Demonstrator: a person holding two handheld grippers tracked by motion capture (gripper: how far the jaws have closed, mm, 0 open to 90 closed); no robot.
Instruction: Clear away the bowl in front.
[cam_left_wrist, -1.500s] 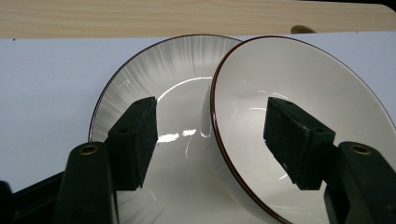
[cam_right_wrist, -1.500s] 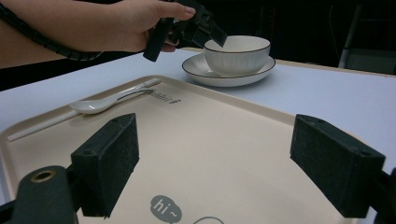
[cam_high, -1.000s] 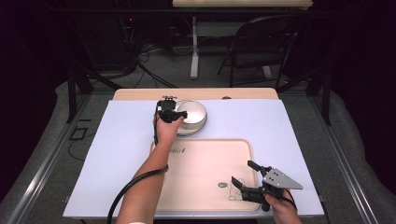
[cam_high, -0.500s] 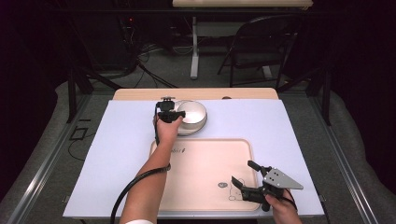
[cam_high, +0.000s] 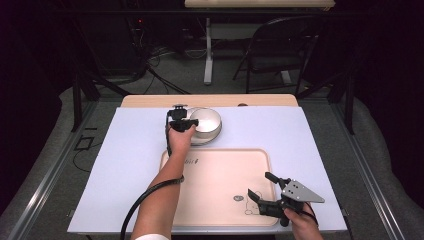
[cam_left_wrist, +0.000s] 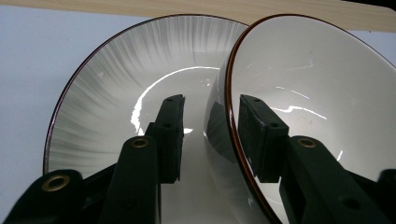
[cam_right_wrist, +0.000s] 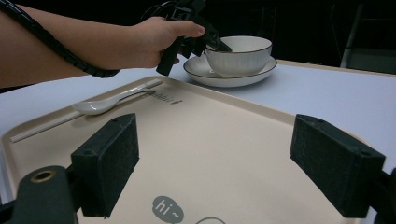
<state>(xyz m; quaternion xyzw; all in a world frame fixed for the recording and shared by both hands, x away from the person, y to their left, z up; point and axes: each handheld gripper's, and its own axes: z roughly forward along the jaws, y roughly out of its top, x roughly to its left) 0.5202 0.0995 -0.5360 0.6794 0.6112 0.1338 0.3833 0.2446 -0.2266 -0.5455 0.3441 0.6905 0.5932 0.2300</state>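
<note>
A white bowl (cam_high: 207, 122) with a dark rim stands on a white plate (cam_high: 198, 142) at the back of the table. My left gripper (cam_high: 187, 121) reaches it from the left and straddles the rim. In the left gripper view one pad is inside the bowl (cam_left_wrist: 317, 93) and the other outside it, over the plate (cam_left_wrist: 116, 93). The jaws have just been closing; a gap still shows between the outer pad and the bowl's wall. My right gripper (cam_high: 259, 184) hovers open, with nothing in it, over the near right part of the beige tray (cam_high: 215, 170).
In the right gripper view a white spoon (cam_right_wrist: 100, 106) and a pale stick (cam_right_wrist: 46, 126) lie along the far left side of the tray (cam_right_wrist: 224, 130). A pale blue mat (cam_high: 125, 165) covers the table. A chair and desk legs stand beyond the far edge.
</note>
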